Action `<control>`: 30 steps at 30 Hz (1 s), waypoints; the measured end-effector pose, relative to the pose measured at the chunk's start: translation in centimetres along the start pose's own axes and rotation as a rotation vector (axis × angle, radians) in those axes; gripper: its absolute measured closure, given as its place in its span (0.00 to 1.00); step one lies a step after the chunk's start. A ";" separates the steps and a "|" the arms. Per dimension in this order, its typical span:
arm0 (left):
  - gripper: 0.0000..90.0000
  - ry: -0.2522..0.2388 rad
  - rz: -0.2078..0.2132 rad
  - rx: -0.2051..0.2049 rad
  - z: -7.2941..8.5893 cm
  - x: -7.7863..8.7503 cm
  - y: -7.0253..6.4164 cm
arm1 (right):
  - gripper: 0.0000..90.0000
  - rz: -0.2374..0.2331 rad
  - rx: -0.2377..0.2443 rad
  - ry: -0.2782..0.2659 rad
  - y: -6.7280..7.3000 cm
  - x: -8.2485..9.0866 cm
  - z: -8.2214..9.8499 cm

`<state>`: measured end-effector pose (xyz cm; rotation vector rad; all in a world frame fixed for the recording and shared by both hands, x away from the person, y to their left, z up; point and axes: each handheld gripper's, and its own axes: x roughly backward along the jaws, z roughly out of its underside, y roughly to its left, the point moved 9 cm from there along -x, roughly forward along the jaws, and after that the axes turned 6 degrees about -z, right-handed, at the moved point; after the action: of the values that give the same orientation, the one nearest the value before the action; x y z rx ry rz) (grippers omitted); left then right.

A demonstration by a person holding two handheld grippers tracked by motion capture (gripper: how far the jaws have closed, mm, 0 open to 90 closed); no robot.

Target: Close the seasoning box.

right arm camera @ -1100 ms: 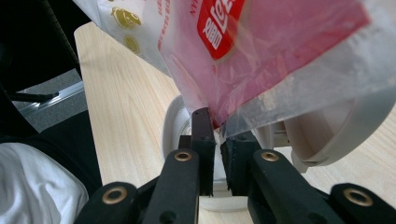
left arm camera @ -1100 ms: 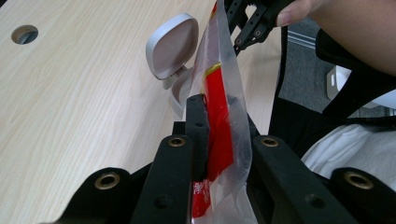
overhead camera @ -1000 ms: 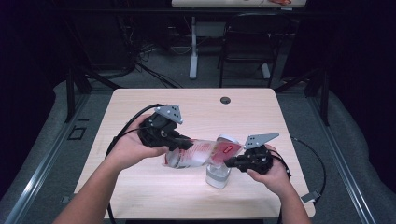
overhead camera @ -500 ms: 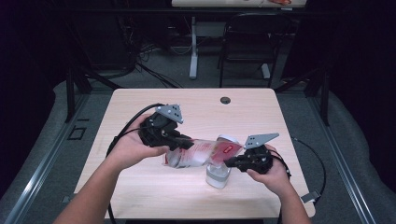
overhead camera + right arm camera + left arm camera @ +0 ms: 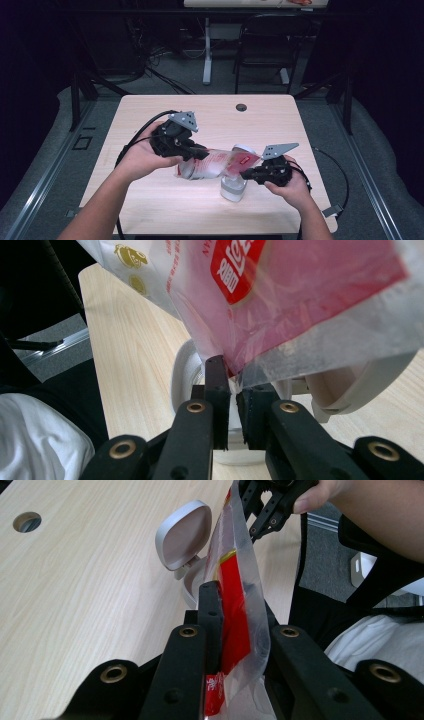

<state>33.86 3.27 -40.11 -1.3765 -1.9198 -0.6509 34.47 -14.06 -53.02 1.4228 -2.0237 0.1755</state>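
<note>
A clear plastic bag (image 5: 215,165) with a red label hangs tilted between my two grippers over the table (image 5: 150,115). My left gripper (image 5: 202,155) is shut on its left end, and in the left gripper view the red-printed bag (image 5: 235,610) is pinched between the jaws of my left gripper (image 5: 237,600). My right gripper (image 5: 245,174) is shut on the bag's lower right edge; in the right gripper view the bag (image 5: 300,285) meets the tips of my right gripper (image 5: 231,372). Under the bag stands a small white container (image 5: 233,187) with its flip lid (image 5: 244,149) open.
The container's lid (image 5: 185,532) stands raised beside the bag, with the other gripper (image 5: 260,510) beyond it. A round cable hole (image 5: 241,107) sits near the table's far edge. Cables trail from both grippers across the table and off its sides.
</note>
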 end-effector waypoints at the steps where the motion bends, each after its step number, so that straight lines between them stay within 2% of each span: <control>1: 0.91 0.000 0.001 0.000 0.0 0.0 0.0 | 0.94 -0.001 0.000 0.000 0.0 0.0 0.0; 30: 0.91 -0.002 0.004 -0.015 -0.8 -0.3 -0.2 | 0.94 -0.005 -0.011 0.006 -0.1 -0.1 0.4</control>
<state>33.97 2.47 -39.78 -1.3898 -1.9172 -0.6634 34.47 -14.19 -53.41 1.4186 -2.0135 0.1661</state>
